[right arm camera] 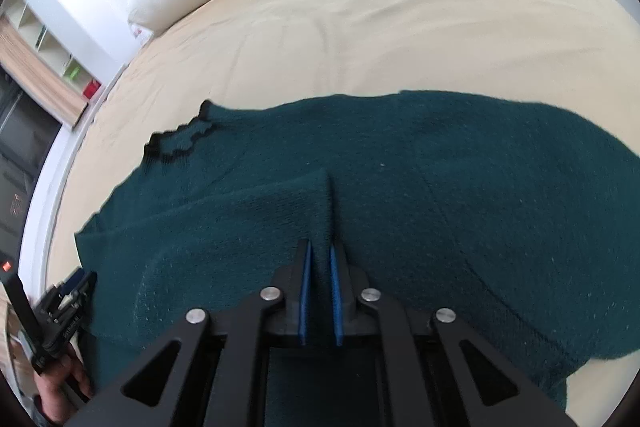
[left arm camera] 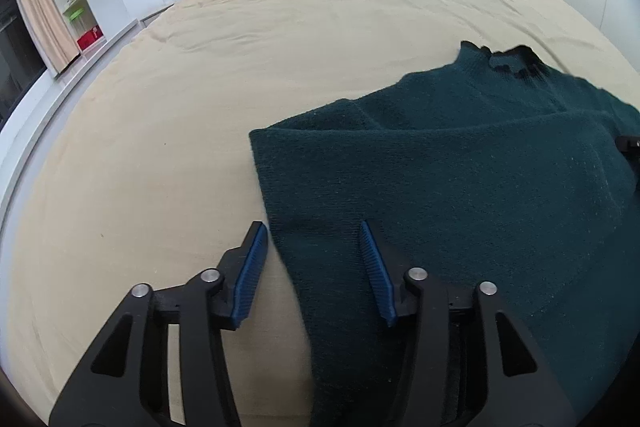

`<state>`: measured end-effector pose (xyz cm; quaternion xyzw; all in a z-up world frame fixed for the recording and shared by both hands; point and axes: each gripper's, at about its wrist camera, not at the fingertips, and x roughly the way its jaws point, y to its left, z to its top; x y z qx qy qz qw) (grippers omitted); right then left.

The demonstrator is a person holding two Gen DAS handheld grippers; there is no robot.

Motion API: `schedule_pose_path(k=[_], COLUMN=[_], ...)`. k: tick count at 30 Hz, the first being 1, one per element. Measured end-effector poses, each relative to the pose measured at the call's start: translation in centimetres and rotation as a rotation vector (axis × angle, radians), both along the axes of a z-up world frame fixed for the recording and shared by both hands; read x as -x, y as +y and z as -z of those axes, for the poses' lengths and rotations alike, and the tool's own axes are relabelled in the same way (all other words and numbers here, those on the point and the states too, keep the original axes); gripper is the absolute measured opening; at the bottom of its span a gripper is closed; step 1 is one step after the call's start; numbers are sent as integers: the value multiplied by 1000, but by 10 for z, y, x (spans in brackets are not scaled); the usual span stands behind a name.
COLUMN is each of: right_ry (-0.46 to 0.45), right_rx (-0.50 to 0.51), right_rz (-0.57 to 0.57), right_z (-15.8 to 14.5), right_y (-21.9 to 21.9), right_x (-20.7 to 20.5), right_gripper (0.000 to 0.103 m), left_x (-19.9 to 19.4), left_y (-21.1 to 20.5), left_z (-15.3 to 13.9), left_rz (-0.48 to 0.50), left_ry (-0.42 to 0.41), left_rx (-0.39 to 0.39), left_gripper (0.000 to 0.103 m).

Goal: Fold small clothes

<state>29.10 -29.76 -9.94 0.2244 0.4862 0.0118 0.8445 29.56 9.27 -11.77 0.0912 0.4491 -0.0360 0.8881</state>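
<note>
Right gripper [right arm camera: 320, 251] pinches sweater [right arm camera: 400, 187]; left gripper [left arm camera: 312, 227] gapes.

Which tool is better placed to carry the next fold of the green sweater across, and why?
Right. The right tool is already shut on a raised pinch of the sweater. The left tool is open, straddling the sweater's edge on the bed, gripping nothing.

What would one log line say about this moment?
left gripper: open, straddling sweater edge | right gripper: pinching sweater fold | bed: underneath
</note>
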Motion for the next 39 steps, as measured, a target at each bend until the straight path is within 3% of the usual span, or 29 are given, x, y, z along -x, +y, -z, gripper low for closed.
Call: schedule_pose_path(k=[5, 8, 12, 14, 16, 17, 18, 19, 20, 22, 24, 25, 26, 28, 32, 34, 35, 39], right_ry=[-1, -103, -200, -167, -127, -110, -104, -126, -134, -141, -158, -160, -187, -234, -258, -258, -257, -289], right_rx=[52, 92, -43, -126, -178, -171, -186, -249, -298, -336, -292, -281, -292, -311, -306, -342, -360, -450], right_rz=[69, 111, -19, -118, -159, -145, -121, -95, -79, -5, 105, 163, 253, 375, 693, 836, 890, 1034], right_z=[-12, -38, -53, -40, -17, -8, 1, 7, 10, 12, 5, 2, -1, -5, -2, 6, 10, 22], right_y=[0, 3, 28, 49, 60, 59, 53, 39, 28, -2, -40, -58, -86, -129, -209, -242, -254, -286], right_x=[13, 26, 20, 8, -3, -6, -5, -1, 3, 18, 45, 58, 83, 126, 218, 256, 270, 313], right_gripper=[8, 11, 11, 17, 48, 52, 47, 36, 34, 34, 36, 46, 48, 49, 57, 67, 70, 70], left_x=[2, 10, 18, 9, -1, -1, -4, -6, -8, -8, -3, 1, 7, 21, 52, 65, 72, 91], left_y=[2, -10, -26, -32, -25, -15, -1, 11, 21, 22, 20, 22, 25, 26, 7, -6, -14, -40], left_z=[-4, -14, -29, -19, -2, 1, 3, 4, 3, 2, -3, -7, -13, -29, -69, -88, -97, -127], left_rz=[-3, -2, 20, 36, 25, 7, -27, -43, -49, -37, -52, -75, -90, -91, -67, -45, -35, 9], left_ry=[-2, -42, -113, -64, -3, -20, -16, 1, 13, 14, 1, -8, -25, -85, -239, -310, -346, -442], left_rx=[-8, -95, -117, -129, -92, -45, 10, 81, 145, 136, 119, 132, 164, 215, 193, 199, 204, 244], left_gripper=[54, 54, 54, 54, 56, 69, 80, 81, 81, 81, 81, 81, 81, 81, 81, 90, 102, 103])
